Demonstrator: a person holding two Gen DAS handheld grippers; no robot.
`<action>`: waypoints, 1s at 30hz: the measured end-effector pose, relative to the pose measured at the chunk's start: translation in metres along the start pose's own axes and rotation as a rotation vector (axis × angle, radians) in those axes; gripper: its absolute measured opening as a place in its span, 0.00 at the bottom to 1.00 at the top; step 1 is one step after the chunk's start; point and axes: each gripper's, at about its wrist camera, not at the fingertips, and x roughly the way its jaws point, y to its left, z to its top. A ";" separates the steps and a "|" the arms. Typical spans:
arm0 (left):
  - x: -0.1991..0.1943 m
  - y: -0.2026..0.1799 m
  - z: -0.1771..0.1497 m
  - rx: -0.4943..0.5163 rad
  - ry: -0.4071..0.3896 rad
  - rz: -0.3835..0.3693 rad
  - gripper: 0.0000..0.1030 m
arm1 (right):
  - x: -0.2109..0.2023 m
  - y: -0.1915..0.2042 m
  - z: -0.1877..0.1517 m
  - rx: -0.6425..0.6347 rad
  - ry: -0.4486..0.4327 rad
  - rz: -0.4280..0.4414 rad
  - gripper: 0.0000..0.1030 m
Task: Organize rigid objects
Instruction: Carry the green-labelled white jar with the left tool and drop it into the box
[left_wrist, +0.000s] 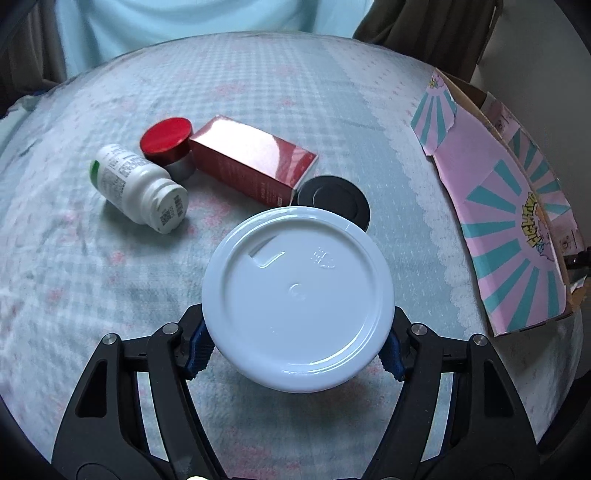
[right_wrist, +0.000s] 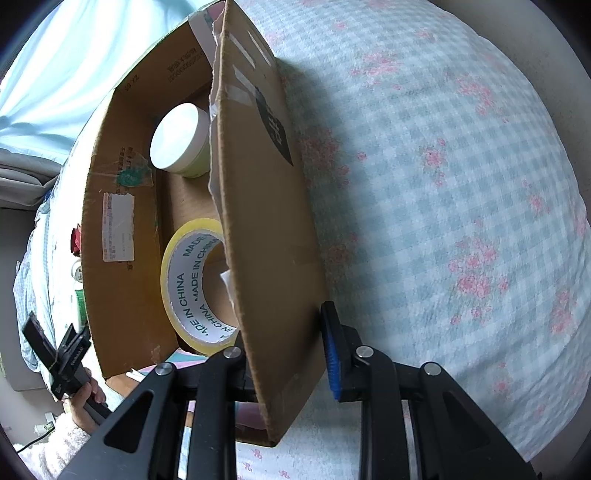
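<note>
1. The left gripper (left_wrist: 297, 345) clamps the white-lidded jar (left_wrist: 298, 297) between its blue pads.
2. The right gripper (right_wrist: 286, 354) straddles the cardboard box's (right_wrist: 266, 236) wall; whether it pinches it is unclear.
3. At eleven o'clock lie the red box (left_wrist: 251, 158), white bottle (left_wrist: 138, 186) and red-capped jar (left_wrist: 168, 142).

White-lidded jar (left_wrist: 298, 299) upright between fingers; pill bottle (left_wrist: 138, 188) on side; red box (left_wrist: 253, 160) flat.

Glossy white plastic lid (left_wrist: 297, 299), shiny red carton (left_wrist: 251, 162), matt corrugated cardboard box (right_wrist: 266, 229), soft checked cloth (left_wrist: 277, 92)
</note>
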 end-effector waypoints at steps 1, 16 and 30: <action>-0.006 -0.002 0.003 -0.004 -0.005 0.006 0.67 | 0.000 0.001 0.002 -0.005 0.006 -0.004 0.22; -0.127 -0.079 0.094 -0.048 -0.082 0.006 0.67 | 0.011 0.004 0.011 -0.001 0.045 0.029 0.23; -0.083 -0.209 0.197 0.060 -0.083 -0.082 0.67 | 0.008 -0.007 0.031 -0.021 0.074 0.051 0.23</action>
